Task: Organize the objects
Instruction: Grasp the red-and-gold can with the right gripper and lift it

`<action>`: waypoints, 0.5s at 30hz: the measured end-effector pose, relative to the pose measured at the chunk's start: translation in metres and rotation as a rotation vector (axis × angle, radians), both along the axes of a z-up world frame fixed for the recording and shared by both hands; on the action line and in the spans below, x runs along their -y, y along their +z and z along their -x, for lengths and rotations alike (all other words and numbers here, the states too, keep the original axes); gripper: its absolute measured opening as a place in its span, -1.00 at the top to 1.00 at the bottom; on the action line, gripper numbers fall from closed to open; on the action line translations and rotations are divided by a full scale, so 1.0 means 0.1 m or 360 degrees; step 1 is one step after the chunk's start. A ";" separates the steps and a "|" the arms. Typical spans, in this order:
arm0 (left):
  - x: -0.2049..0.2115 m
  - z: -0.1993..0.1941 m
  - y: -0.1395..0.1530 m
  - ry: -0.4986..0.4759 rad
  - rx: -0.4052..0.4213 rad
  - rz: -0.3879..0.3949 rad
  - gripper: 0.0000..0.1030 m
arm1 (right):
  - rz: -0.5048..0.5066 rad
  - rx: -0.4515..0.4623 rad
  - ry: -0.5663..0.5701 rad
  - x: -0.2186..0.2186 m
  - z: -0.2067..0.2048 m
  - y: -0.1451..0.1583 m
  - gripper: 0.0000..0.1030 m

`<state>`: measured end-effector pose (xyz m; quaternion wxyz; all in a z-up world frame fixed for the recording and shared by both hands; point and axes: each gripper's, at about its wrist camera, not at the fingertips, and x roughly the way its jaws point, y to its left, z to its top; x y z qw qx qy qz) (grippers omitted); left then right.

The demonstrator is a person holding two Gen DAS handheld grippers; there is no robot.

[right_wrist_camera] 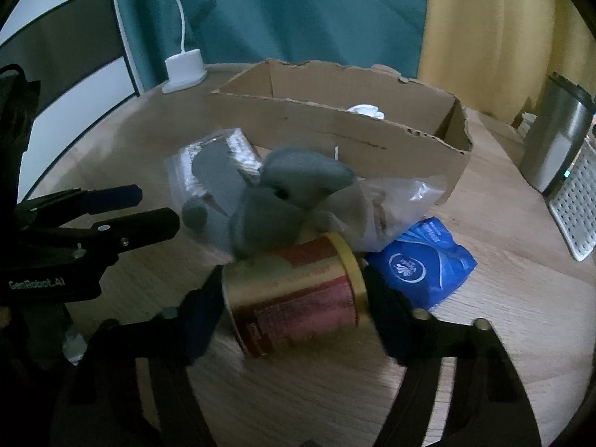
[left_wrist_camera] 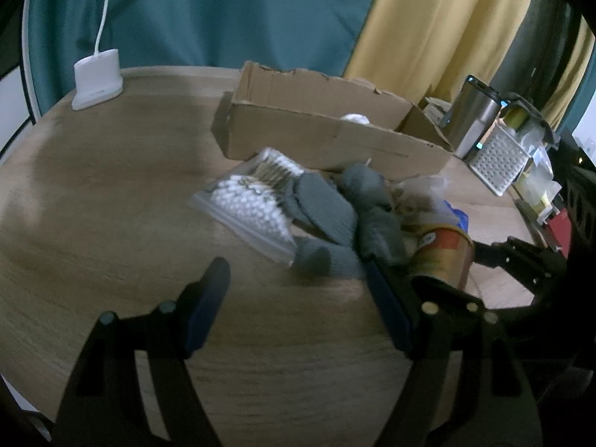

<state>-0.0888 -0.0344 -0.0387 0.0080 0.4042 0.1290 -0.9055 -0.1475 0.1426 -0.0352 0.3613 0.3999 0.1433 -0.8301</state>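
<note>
**Right gripper closes on a tin can beside an open cardboard box**

On a round wooden table (right_wrist_camera: 484, 354), the right gripper (right_wrist_camera: 294, 298) has a red and gold tin can (right_wrist_camera: 298, 290) lying on its side between its two fingers. Both pads appear to press against the can's ends, so it reads as clamped on the can, though blur makes the contact hard to confirm. The can rests on the table at the near edge of a small heap.

The left gripper (left_wrist_camera: 294, 298) hangs over bare tabletop on the near left, its jaws apart and nothing between them.

The heap sits just beyond the can: a grey plush toy (right_wrist_camera: 283, 190) touches the can's far side, a clear bag of white cotton swabs (left_wrist_camera: 257, 205) lies to its left, a crumpled clear plastic bag (right_wrist_camera: 395, 201) to its right, and a blue tissue packet (right_wrist_camera: 421, 260) lies just right of the can.

Behind the heap stands a long, open cardboard box (right_wrist_camera: 372, 138) with torn edges. Only one small white item (right_wrist_camera: 367, 110) shows over its near wall; the rest of its inside is hidden.

At the far right stand a steel tumbler (right_wrist_camera: 555, 138) and a white grater (right_wrist_camera: 577, 208); a white lamp base (right_wrist_camera: 184, 69) sits at the far left.

The step in hand seems to be picking up the can. Next, it likely needs lifting clear of the toy and carrying over the box's near wall.
</note>
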 end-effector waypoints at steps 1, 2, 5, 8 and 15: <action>0.00 0.00 0.00 -0.0002 0.0000 0.0001 -0.50 | -0.0003 -0.0001 0.0006 0.01 0.00 0.00 -0.36; 0.00 0.00 0.01 -0.0005 -0.0001 0.0003 -0.50 | -0.0001 0.0002 0.0010 0.01 0.00 0.00 -0.35; -0.02 0.00 0.02 -0.0012 -0.0002 0.0011 -0.50 | 0.0009 0.0011 0.0009 0.00 -0.01 0.00 -0.34; -0.04 0.00 0.03 -0.0019 -0.0002 0.0018 -0.50 | 0.0023 0.0010 0.0004 -0.03 -0.03 0.03 -0.34; -0.11 0.00 0.10 -0.0036 -0.0015 0.0040 -0.50 | 0.0061 -0.0028 -0.0006 -0.11 -0.08 0.13 -0.33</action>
